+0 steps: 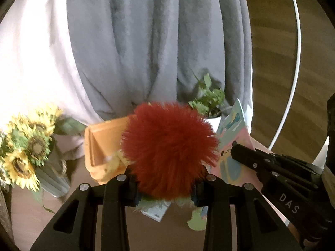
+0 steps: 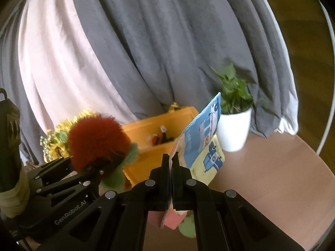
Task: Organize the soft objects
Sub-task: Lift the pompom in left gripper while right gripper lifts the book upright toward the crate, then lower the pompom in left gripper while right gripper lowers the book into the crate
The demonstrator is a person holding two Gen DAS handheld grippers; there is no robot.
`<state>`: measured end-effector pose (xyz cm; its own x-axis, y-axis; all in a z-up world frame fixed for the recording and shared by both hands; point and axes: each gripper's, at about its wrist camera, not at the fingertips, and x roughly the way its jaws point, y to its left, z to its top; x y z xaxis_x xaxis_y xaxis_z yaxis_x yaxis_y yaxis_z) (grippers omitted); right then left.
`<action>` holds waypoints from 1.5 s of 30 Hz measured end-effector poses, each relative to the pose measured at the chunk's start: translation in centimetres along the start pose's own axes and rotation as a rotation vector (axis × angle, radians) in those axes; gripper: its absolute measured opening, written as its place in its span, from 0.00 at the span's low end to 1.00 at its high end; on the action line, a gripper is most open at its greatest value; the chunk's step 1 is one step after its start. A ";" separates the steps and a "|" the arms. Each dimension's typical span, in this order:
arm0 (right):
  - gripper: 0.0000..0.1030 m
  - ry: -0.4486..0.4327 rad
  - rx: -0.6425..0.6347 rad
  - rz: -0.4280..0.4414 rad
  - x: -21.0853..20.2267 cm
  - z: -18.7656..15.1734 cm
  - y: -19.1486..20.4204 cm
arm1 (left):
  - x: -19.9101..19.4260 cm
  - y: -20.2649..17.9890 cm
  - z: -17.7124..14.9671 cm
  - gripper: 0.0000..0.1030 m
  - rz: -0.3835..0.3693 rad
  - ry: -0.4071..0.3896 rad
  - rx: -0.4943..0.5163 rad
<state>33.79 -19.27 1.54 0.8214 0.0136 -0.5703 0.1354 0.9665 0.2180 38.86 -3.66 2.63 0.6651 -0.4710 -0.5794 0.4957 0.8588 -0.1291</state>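
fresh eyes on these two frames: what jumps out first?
The red fluffy pom-pom, gripped between the left tongs, fills the middle of the left wrist view. Next, the right tongs are shut on a colourful soft picture book, held up before the orange box, with a white potted plant behind.

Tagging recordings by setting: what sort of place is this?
Probably a home room: grey curtains behind a brown table holding a potted plant, sunflowers and an orange bin.
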 end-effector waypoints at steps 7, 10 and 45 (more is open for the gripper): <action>0.03 -0.043 -0.022 0.063 1.3 2.3 1.3 | 0.1 1.6 2.1 0.34 0.048 -0.035 0.001; 0.03 -0.048 -0.016 0.083 2.3 3.2 1.6 | 0.6 2.2 2.8 0.34 0.068 -0.040 0.008; 0.03 -0.057 -0.038 0.121 16.3 9.7 2.9 | 13.8 9.9 7.2 0.34 0.145 0.060 -0.039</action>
<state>52.96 -18.75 0.56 0.8608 0.1172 -0.4953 0.0131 0.9677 0.2518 56.97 -3.06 -0.90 0.6934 -0.3296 -0.6408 0.3739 0.9247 -0.0711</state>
